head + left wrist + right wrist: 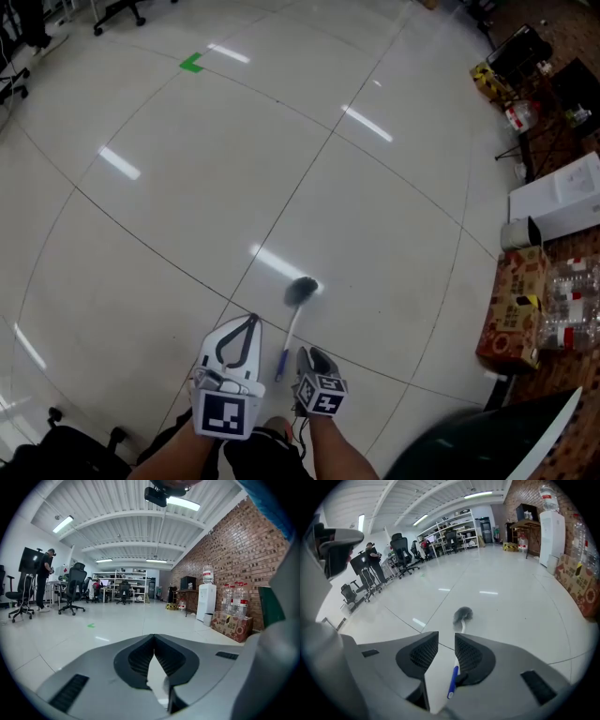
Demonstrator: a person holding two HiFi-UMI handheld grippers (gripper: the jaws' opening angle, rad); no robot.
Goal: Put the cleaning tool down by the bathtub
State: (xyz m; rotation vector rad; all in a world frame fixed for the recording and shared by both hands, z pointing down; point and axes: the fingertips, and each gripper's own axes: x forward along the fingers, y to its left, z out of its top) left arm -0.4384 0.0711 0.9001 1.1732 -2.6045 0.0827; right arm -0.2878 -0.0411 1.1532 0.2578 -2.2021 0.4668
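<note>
The cleaning tool is a brush with a grey fluffy head [302, 291], a white shaft and a blue handle end [279, 368]. It lies flat on the pale tiled floor in front of my feet. My right gripper [314, 354] stands open just right of the handle end. In the right gripper view the brush [462, 615] shows through the gap of my right gripper [446, 637], its blue end close by the right jaw. My left gripper [251, 319] hangs left of the handle, shut and empty; the left gripper view shows the left gripper [153, 637] with its tips together. A dark rounded shape with a pale rim [487, 441], bottom right, may be the bathtub.
Cardboard boxes [511, 319] and bottled water [567, 309] stand along the right by a brick wall. A white water dispenser [562, 197] is beyond them. Office chairs [72, 590] and a standing person [44, 578] are far off. A green tape mark [191, 63] is on the floor.
</note>
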